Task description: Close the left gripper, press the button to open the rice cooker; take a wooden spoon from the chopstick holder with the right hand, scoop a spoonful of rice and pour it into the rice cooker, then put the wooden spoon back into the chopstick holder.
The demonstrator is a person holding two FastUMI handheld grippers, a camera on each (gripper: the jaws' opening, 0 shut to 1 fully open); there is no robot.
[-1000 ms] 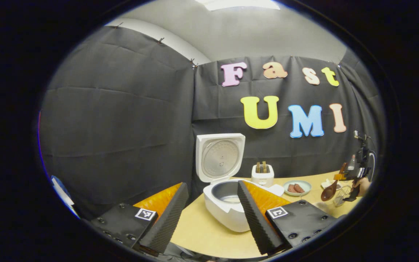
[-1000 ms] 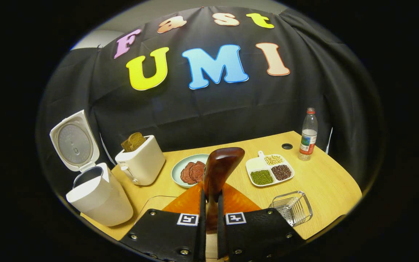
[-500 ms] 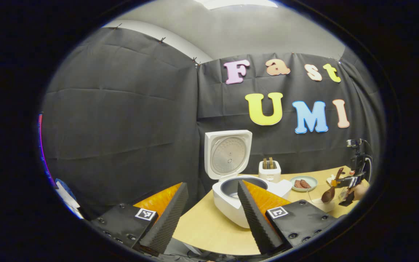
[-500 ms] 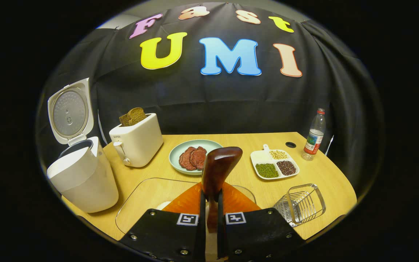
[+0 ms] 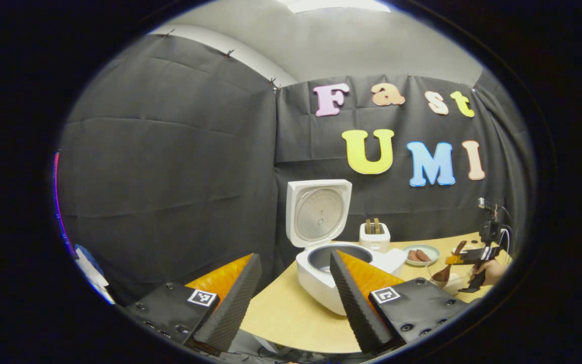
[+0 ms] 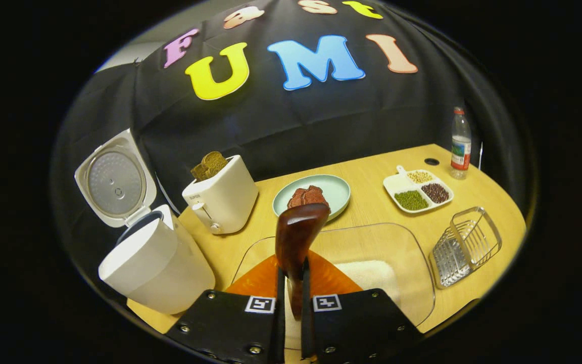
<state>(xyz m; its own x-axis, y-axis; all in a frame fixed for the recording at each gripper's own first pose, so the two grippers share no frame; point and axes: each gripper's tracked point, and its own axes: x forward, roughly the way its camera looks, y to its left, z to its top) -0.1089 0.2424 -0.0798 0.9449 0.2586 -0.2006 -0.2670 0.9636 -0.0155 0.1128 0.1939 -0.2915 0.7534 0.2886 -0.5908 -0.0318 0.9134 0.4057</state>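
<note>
Wooden spoon (image 6: 298, 237) lowered, clamped in right claw (image 6: 291, 303)

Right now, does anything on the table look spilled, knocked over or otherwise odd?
One thing: the wire chopstick holder lies tipped on its side near the table's right edge, not upright. No spill shows; the rice sits inside the clear dish.

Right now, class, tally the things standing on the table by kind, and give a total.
Appliances: 2, cooker and toaster
Dishes: 3, plate, tray, glass dish
Bottle: 1
Wire holder: 1
Total: 7
</note>
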